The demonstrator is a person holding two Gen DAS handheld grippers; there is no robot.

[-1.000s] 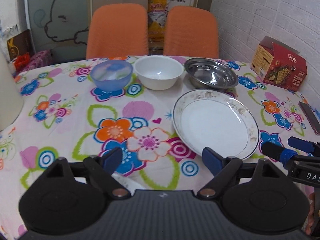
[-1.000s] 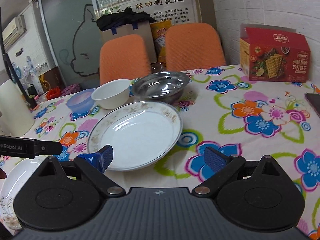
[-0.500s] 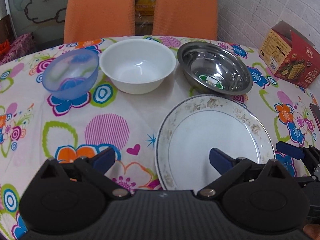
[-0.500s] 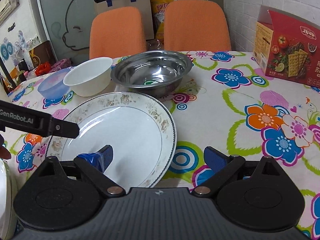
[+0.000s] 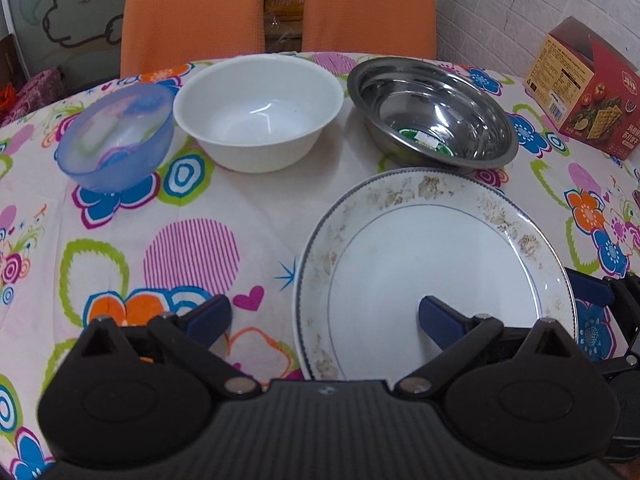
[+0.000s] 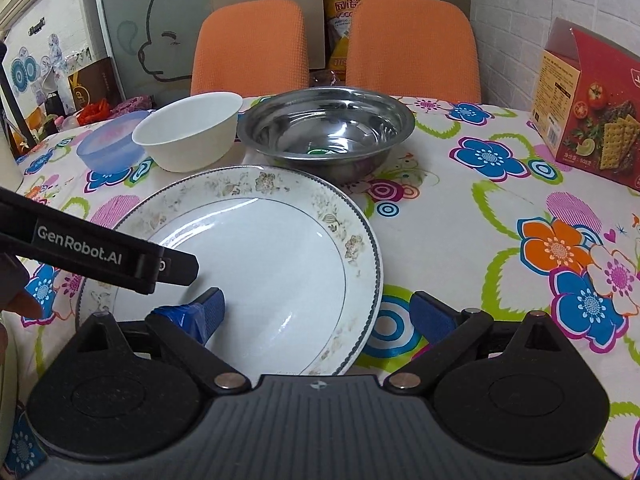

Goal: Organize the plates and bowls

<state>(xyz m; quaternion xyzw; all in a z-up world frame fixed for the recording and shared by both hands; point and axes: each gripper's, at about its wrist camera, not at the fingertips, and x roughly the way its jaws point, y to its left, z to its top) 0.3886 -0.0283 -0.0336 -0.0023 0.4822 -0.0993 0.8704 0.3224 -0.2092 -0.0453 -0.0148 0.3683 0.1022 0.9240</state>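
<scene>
A large white plate (image 5: 432, 256) with a faded floral rim lies on the flowered tablecloth. Behind it stand a translucent blue bowl (image 5: 116, 136), a white bowl (image 5: 260, 112) and a steel bowl (image 5: 432, 120). My left gripper (image 5: 322, 320) is open and straddles the plate's left rim, one finger over the plate and one over the cloth. My right gripper (image 6: 320, 314) is open and straddles the right rim of the plate (image 6: 260, 248). The right wrist view shows the same white bowl (image 6: 188, 132), steel bowl (image 6: 328, 132) and blue bowl (image 6: 108, 144).
A red cracker box (image 5: 588, 92) stands at the table's right side. Two orange chairs (image 6: 252, 44) sit behind the table's far edge. The left gripper's black body (image 6: 100, 256) crosses the plate's left side, with a person's fingertip (image 6: 20, 300) beside it.
Both grippers have moved forward and down toward the plate. They now straddle its left and right rims. Nothing has been taken hold of.
</scene>
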